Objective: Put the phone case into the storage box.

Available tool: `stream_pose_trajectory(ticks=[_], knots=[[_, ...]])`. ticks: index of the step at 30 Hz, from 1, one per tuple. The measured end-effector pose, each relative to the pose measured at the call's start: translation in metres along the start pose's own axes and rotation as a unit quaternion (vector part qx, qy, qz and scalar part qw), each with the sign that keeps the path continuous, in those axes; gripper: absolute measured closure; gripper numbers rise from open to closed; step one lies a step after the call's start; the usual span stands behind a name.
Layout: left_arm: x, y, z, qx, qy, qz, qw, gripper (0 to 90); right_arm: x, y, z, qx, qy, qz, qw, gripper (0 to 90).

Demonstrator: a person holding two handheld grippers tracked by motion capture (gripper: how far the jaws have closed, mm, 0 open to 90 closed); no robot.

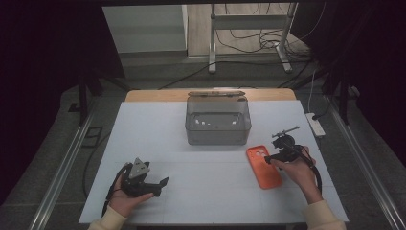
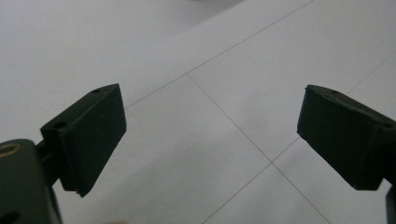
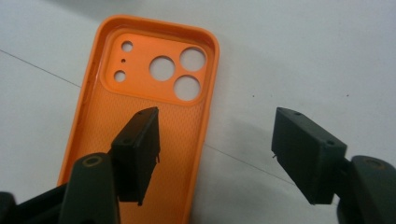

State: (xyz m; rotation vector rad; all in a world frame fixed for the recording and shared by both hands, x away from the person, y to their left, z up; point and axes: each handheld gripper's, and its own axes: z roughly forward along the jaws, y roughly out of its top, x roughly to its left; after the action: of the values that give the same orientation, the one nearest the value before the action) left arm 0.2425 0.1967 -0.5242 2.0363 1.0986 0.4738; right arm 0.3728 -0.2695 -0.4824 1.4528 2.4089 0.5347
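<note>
An orange phone case (image 1: 264,166) lies inside up on the white table, right of the middle, its camera holes at the far end. My right gripper (image 1: 274,158) hovers at the case's right side. In the right gripper view its jaws stand apart (image 3: 217,126): one over the case's inner face (image 3: 107,116), the other over bare table, so they straddle the case's long edge without pressing on it. My left gripper (image 1: 162,187) rests low at the front left, held in a hand. Its jaws are spread wide (image 2: 210,126) over the white surface with nothing between them.
A clear grey box (image 1: 218,122) with a few small white bits inside stands at the middle back of the white sheet (image 1: 191,201). A white power strip (image 1: 316,123) lies at the table's right edge. Dark curtains and metal rails flank the table.
</note>
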Motion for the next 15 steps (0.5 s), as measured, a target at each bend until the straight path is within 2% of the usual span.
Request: stream_pose_trajectory(ticks=[8, 15], knots=[[-0.0004, 0.0000, -0.0002, -0.001, 0.000, 0.000, 1.0000, 8.3, 0.0021, -0.0004, 0.0039, 0.010, 0.005, 0.004, 0.9999, 43.4], [-0.0001, -0.0001, -0.0005, -0.002, -0.001, -0.001, 1.0000, 8.3, 0.0020, -0.0005, 0.0053, 0.019, 0.009, 0.023, 0.9995, 48.4]])
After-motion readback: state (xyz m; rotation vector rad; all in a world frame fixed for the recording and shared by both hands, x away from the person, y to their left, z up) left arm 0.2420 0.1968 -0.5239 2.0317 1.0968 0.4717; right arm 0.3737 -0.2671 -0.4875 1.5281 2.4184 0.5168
